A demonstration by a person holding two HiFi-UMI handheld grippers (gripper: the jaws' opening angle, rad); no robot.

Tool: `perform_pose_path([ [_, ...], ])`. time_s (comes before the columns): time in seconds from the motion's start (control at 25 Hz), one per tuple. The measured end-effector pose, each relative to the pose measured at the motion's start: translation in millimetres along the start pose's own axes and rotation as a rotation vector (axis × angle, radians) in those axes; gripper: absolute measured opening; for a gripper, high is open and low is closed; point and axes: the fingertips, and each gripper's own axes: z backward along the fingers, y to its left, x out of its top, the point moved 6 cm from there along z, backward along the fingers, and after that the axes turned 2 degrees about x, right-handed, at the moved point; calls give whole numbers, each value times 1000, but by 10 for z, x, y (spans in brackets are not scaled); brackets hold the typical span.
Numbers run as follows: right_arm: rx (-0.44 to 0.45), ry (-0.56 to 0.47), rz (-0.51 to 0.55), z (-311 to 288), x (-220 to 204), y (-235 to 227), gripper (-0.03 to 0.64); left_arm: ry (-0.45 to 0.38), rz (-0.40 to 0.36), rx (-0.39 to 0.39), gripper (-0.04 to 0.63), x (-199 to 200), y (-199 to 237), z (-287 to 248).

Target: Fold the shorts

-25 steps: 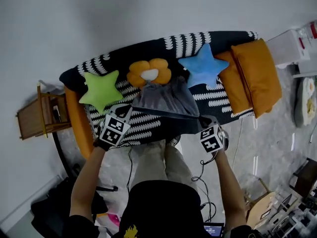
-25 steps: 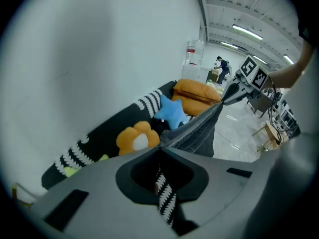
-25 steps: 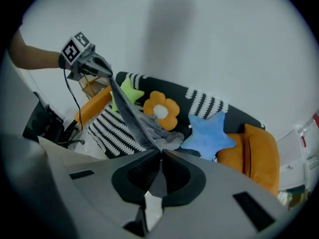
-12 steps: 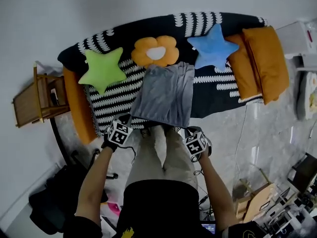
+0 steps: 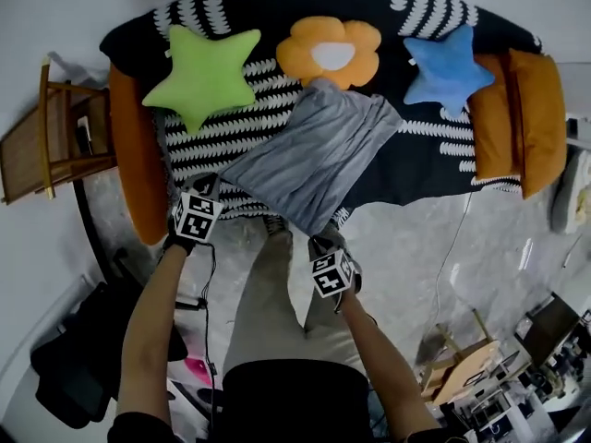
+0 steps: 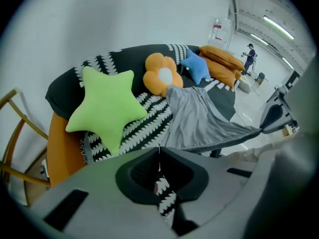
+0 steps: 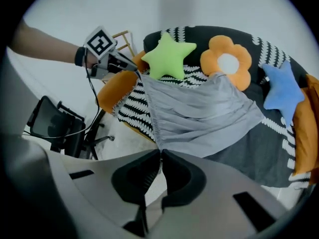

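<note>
Left gripper (image 6: pixel 158 153) and right gripper (image 7: pixel 160 156) each pinch a near corner of the grey fabric shorts (image 5: pixel 314 160) — jaws clamped tight. The cloth stretches out over the black-and-white patterned sofa (image 5: pixel 434 155), its far end just before an orange flower-shaped cushion (image 5: pixel 330 52).

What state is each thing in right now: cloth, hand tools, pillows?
Grey fabric shorts: unfolded, stretched between both grippers, far end on the black-and-white sofa.
Left gripper: shut on a shorts corner.
Right gripper: shut on another shorts corner.
Green star cushion: not held.
Orange flower cushion: not held.
Blue star cushion: not held.
</note>
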Motion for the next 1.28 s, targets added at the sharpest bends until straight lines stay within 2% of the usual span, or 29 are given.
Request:
perform_pose_path([
  [0.16, 42, -11, 54, -611, 267, 344, 35, 0, -55, 65, 17, -216, 499, -352],
  [0.28, 107, -29, 102, -1034, 529, 634, 35, 9, -88, 114, 15, -324, 911, -554],
  [0.4, 163, -62, 193, -1370, 793, 919, 35, -3, -37, 142, 15, -374, 1247, -685],
  [0.52, 158, -193, 315, -1589, 1094, 1255, 41, -60, -21, 223, 22, -433, 1478, -758],
  [0.56, 158, -234, 370, -1614, 1166, 1373, 105, -78, -30, 260, 79, -472, 1509, -770],
  [0.6, 177, -259, 421, -1622, 1216, 1492, 199, -85, -35, 284, 168, -525, 1524, -775],
  [0.64, 208, -270, 462, -1616, 1247, 1606, 228, -82, -22, 289, 189, -590, 1530, -768],
  [0.72, 266, -272, 525, -1581, 1242, 1766, 247, -81, 49, 263, 215, -734, 1509, -721],
  [0.8, 281, -262, 577, -1532, 1131, 1739, 245, -96, 129, 216, 215, -884, 1354, -658],
  [0.92, 234, -215, 612, -1453, 804, 1273, 245, -101, 209, 104, 216, -1111, 774, -624],
  [1.08, 70, -102, 601, -1335, 403, 104, 245, -89, 313, -82, 229, -1432, -257, -758],
  [1.2, -73, -34, 560, -1229, 245, -894, 242, -16, 341, -177, 235, -1630, -845, -827],
  [1.28, -172, 18, 586, -1138, 155, -1577, 242, 42, 349, -199, 235, -1753, -1132, -899],
])
